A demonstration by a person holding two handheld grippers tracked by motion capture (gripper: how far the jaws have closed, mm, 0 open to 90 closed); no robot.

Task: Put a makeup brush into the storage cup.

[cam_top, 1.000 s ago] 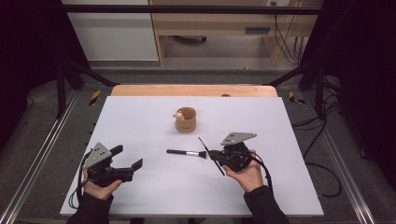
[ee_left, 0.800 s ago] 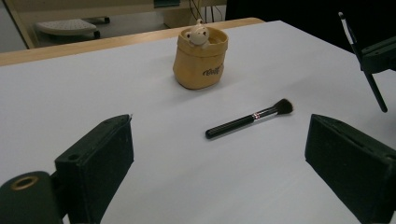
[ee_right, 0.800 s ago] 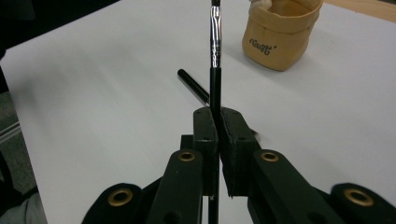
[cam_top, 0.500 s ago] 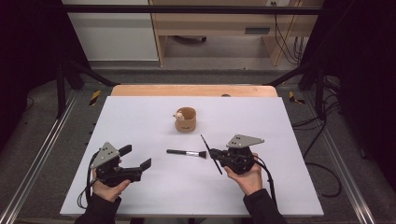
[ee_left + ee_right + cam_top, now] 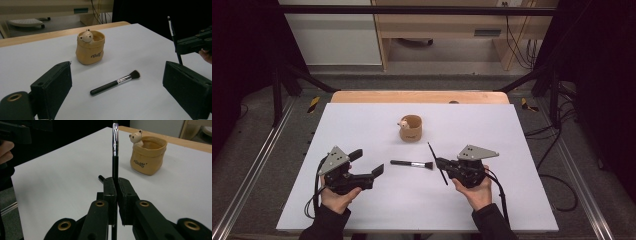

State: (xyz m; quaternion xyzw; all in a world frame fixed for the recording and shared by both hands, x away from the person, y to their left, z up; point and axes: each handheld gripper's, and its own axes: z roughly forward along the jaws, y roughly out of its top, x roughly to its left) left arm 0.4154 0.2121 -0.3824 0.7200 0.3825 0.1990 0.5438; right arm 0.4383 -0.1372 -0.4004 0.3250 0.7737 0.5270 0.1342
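Black thin brush (image 5: 115, 157) clamped upright in the right gripper (image 5: 116, 185); left gripper (image 5: 117, 87) jaws wide apart.

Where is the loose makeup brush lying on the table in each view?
High view: the makeup brush lies mid-table, between the left gripper and right gripper.
Left gripper view: lower centre, bristles toward the right.
Right gripper view: just its handle end shows beside the closed jaws.
Shared landmark: the tan bear pouch beyond it.
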